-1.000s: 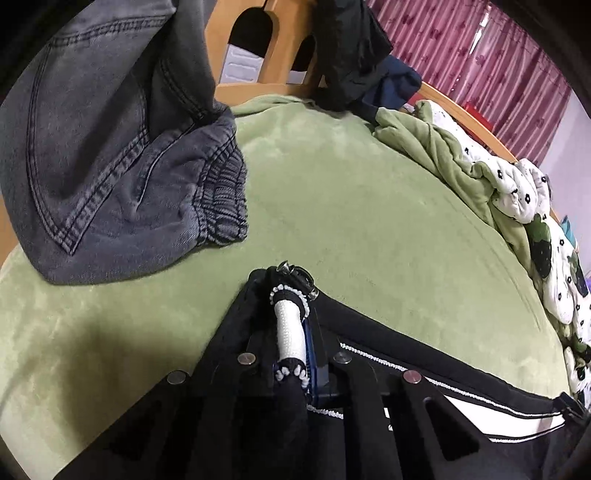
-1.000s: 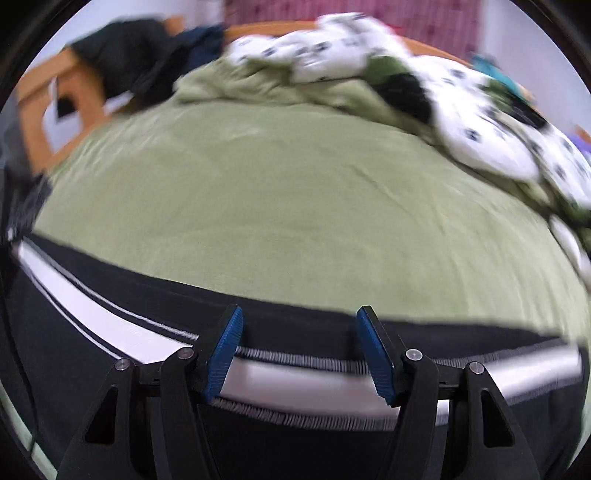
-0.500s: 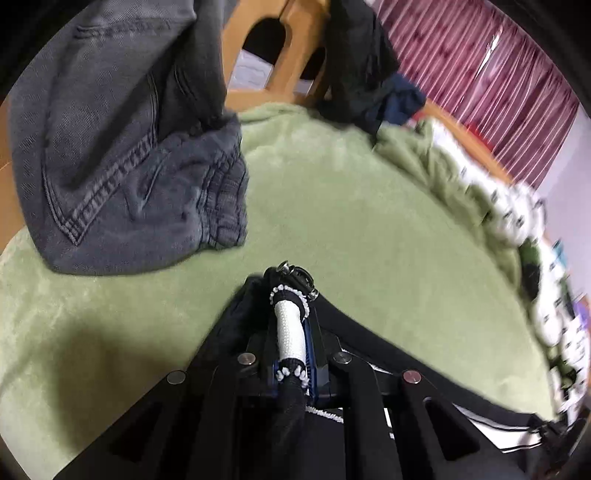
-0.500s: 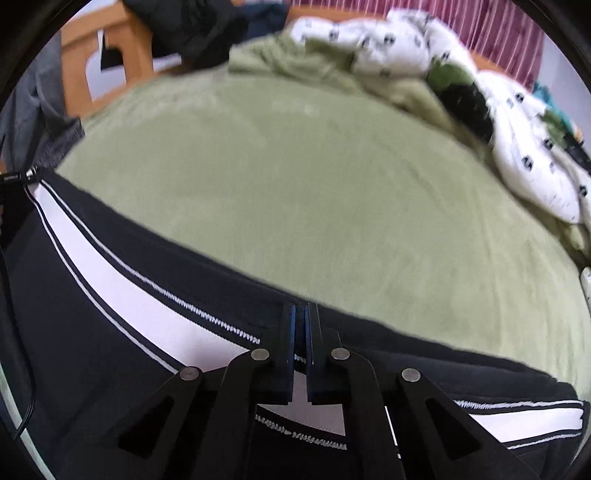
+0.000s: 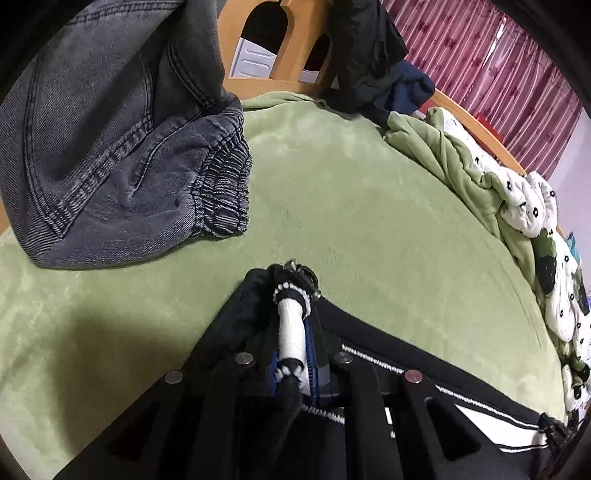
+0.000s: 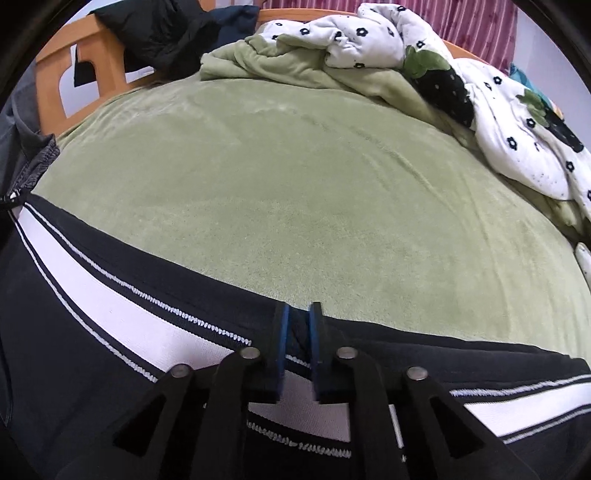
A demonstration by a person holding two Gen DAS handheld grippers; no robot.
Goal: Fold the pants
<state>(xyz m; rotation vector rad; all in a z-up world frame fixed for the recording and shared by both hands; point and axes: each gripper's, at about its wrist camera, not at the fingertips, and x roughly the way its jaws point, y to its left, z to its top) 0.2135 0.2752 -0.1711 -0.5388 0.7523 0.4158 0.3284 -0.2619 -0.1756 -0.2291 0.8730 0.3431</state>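
Black track pants with a white side stripe (image 6: 122, 314) lie along the near edge of a green bed cover (image 6: 295, 177). My left gripper (image 5: 293, 332) is shut on the bunched end of the pants, where the white stripe (image 5: 291, 332) rolls up between the blue pads. The pants run off to the right in the left wrist view (image 5: 461, 373). My right gripper (image 6: 297, 332) is shut on the far edge of the pants, with a pinch of black fabric between its blue pads.
Grey jeans (image 5: 122, 147) hang over the wooden bed frame (image 5: 291, 48) at the left. Dark clothes (image 6: 166, 29) are draped on the frame. A bunched green and white floral blanket (image 6: 461, 85) lies along the far right side of the bed.
My right gripper has closed from wide open onto the edge of the pants. My left gripper keeps its hold on the bunched end and has shifted only slightly.
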